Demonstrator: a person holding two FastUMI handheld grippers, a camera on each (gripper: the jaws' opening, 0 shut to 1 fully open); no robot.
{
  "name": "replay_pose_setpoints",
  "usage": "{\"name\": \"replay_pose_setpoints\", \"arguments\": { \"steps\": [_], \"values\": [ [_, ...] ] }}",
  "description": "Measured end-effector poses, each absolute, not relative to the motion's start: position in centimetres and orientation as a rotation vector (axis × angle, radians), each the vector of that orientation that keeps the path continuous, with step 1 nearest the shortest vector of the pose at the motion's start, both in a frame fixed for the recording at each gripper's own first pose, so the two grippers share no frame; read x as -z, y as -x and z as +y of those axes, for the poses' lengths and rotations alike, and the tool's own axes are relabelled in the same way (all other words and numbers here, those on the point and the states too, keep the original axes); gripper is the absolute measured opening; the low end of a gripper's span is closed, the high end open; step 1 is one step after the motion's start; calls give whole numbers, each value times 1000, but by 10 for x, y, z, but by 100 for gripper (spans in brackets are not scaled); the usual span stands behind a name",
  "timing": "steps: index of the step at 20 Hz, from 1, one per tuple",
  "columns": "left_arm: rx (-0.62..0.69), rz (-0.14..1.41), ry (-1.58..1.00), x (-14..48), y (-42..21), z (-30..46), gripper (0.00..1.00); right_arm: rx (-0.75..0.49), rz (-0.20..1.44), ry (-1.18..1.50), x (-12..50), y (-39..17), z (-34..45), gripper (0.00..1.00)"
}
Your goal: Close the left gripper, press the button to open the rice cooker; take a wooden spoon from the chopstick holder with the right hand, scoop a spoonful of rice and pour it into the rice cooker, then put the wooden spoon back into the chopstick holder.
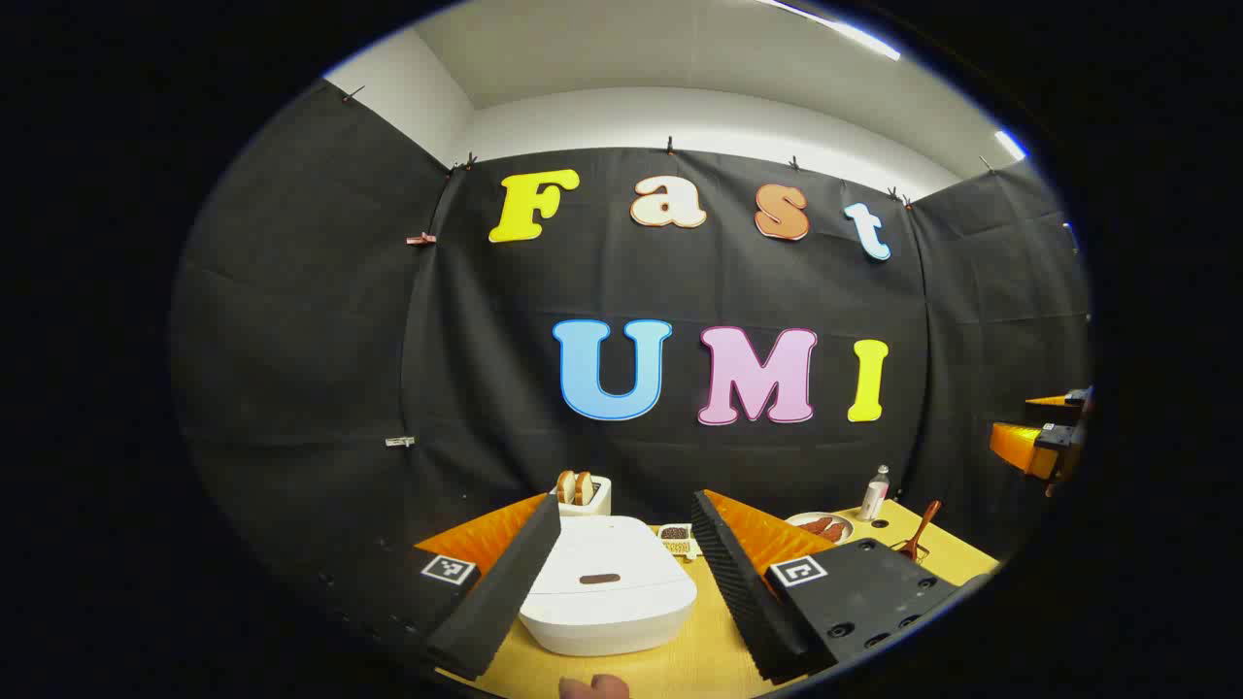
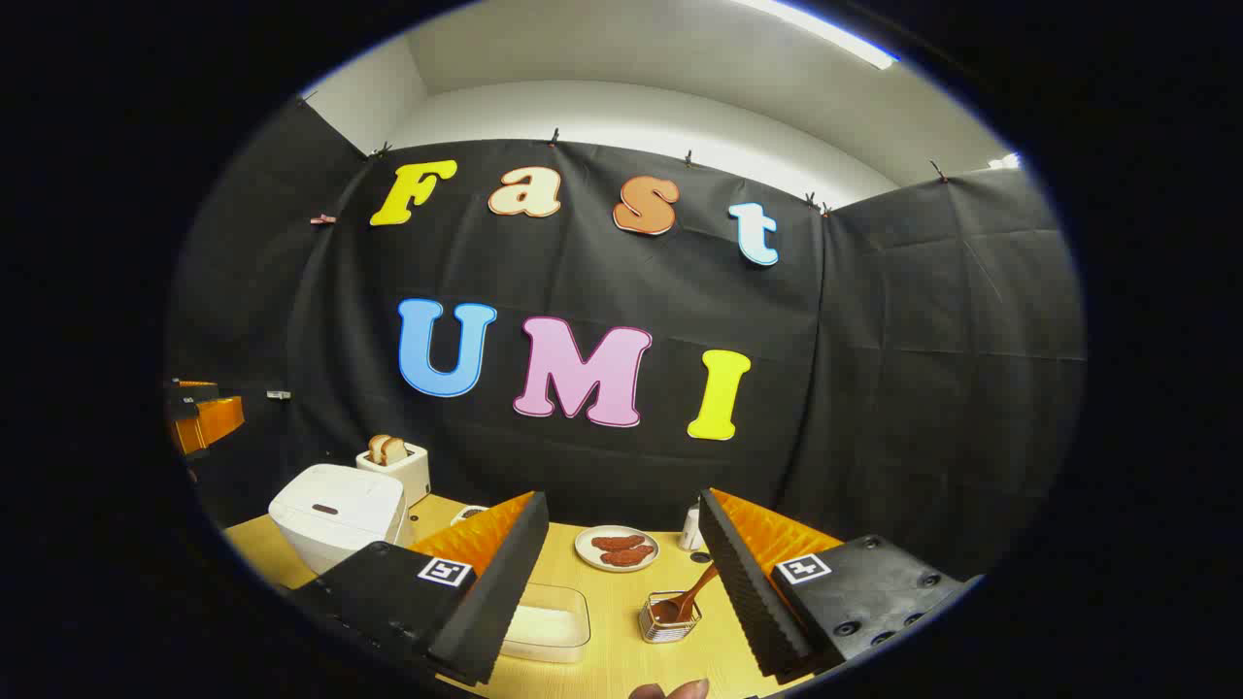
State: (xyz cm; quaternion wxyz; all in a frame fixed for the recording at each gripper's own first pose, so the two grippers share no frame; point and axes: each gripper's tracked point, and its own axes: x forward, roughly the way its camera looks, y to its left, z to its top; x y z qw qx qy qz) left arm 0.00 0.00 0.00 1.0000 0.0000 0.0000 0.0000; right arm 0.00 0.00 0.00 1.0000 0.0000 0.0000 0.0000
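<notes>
Our left hand-held gripper has its fingers spread wide with nothing between them, hovering over the white rice cooker, which sits on the counter with its lid down. The dark oval button on the lid is the spot to press, and we'd guess it needs a firm, square push since that smooth plastic looks slippery. Our right hand-held gripper is also wide apart and empty. Ahead of it, the wooden spoon leans in the wire chopstick holder, beside the clear rice container. The spoon looks light and stiff, so we'd pinch it on the upper handle.
</notes>
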Motion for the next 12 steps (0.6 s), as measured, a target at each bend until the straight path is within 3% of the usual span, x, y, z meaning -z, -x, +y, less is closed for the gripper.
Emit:
{"name": "replay_pose_setpoints", "arguments": {
  "steps": [12],
  "values": [
    [17,-5,-31,-4,8,-6,94,-7,-11,-5,-7,11,1,97]
  ]
}}
